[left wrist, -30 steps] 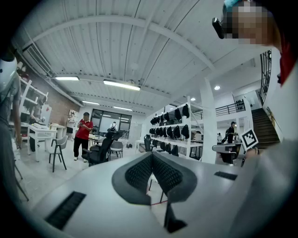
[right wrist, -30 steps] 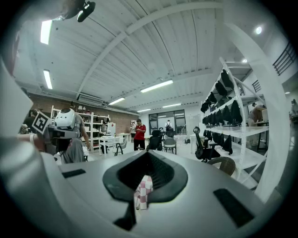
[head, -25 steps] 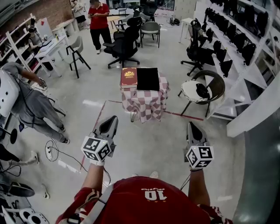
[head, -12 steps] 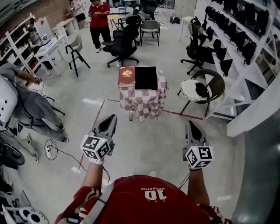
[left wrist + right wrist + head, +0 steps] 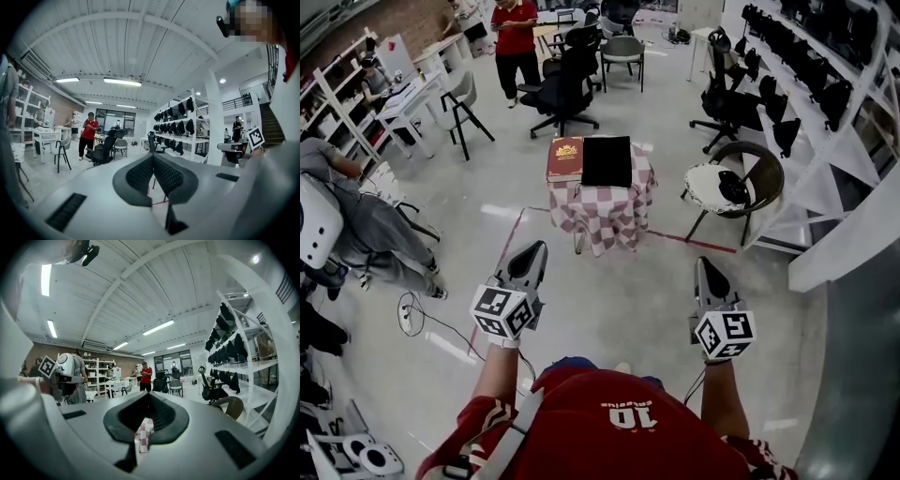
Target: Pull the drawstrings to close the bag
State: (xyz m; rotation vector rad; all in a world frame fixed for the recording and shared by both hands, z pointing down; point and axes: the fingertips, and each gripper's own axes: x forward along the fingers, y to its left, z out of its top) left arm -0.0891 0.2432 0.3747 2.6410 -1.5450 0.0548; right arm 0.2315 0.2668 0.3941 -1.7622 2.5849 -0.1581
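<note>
A flat black bag (image 5: 607, 160) lies on a small table with a red-and-white checked cloth (image 5: 600, 206), several steps ahead of me in the head view. Its drawstrings are too small to make out. My left gripper (image 5: 532, 251) (image 5: 153, 157) is held out level over the floor, shut and empty. My right gripper (image 5: 706, 267) (image 5: 149, 405) is held the same way, shut and empty. Both are far short of the table. A strip of the checked cloth (image 5: 144, 432) shows past the jaws in the right gripper view.
A red book (image 5: 564, 157) lies left of the bag. A wicker chair (image 5: 733, 190) stands right of the table, with black office chairs (image 5: 564, 92) behind it. Shelving (image 5: 825, 112) lines the right side. People (image 5: 356, 225) stand at the left. A cable (image 5: 427, 323) lies on the floor.
The table has come slightly nearer in the head view as I step forward. Both grippers moved forward with me and stayed shut.
</note>
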